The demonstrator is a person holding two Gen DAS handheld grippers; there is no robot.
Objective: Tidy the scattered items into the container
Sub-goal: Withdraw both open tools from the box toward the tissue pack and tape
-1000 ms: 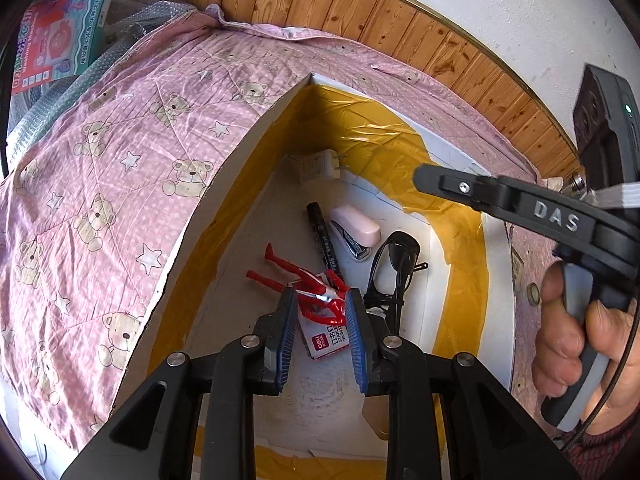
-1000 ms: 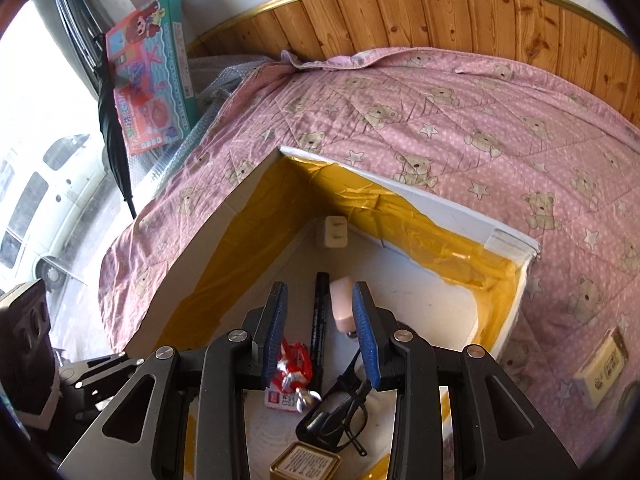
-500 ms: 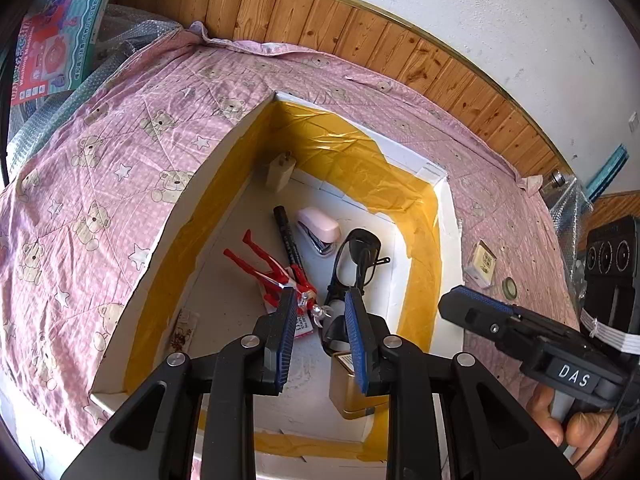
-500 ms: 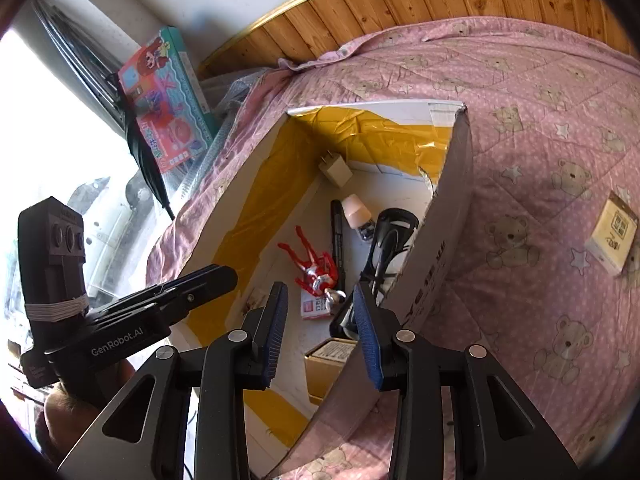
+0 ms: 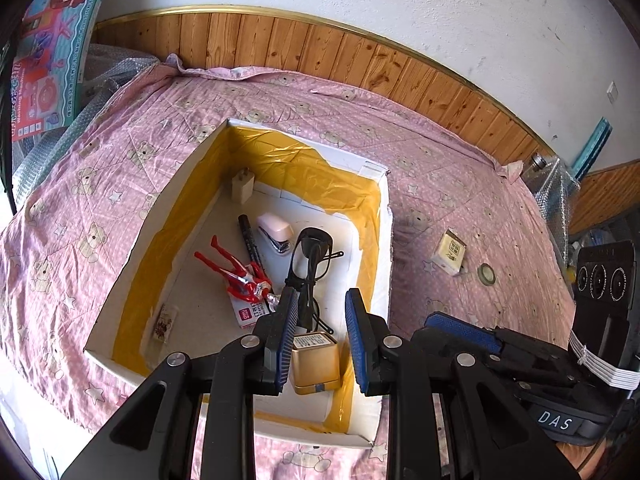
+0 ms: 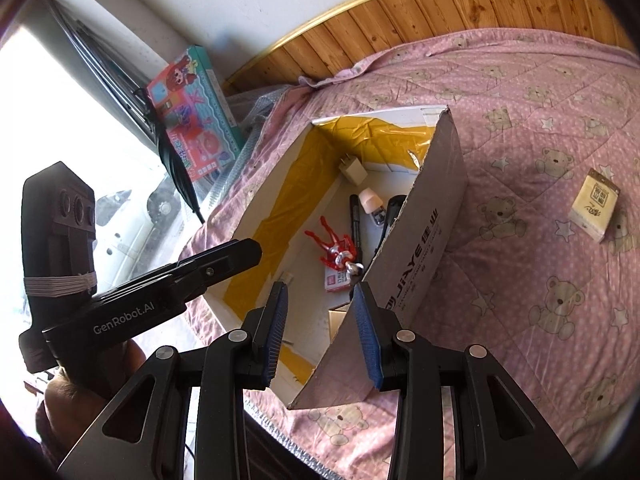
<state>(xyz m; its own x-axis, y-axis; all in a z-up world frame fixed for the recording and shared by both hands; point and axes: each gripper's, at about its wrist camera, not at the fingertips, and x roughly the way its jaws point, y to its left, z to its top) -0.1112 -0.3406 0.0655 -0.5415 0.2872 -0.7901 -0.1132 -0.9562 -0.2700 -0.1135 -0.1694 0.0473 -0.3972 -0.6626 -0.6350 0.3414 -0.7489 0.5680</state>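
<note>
A bed covered by a pink bear-print quilt [image 5: 120, 184] is filling both views, with wood panelling [image 5: 360, 60] and a white wall running behind it. A cardboard box [image 5: 384, 264], lined inside with yellow tape, is sitting open on the quilt and serving as the container. Inside it are lying a red figure [image 5: 236, 272], a black marker [image 5: 250, 240], a pink stapler [image 5: 276, 234], black glasses [image 5: 310, 256], a white charger plug [image 5: 242, 186] standing against the far wall, a small red-and-white packet [image 5: 250, 312] and a gold tin [image 5: 314, 362] near the front wall. The left gripper [image 5: 318, 336] is hovering above the front part of the box, directly over the gold tin; its jaws are standing moderately apart and are gripping nothing (the blue pads [image 5: 288, 332] are not touching any item). The right gripper [image 6: 320, 332] is hovering at the near corner of the box, its jaws likewise parted and empty, with the right-hand pad appearing in line with the box's outer wall [image 6: 428, 248]; contact there cannot be confirmed. Outside the box, a small cream carton [image 6: 594, 204] is lying on the quilt well apart from the container, and a small tape ring [image 5: 486, 273] is lying just beside that carton. A colourful toy box [image 6: 192, 116] is leaning at the head of the bed, by the window.
</note>
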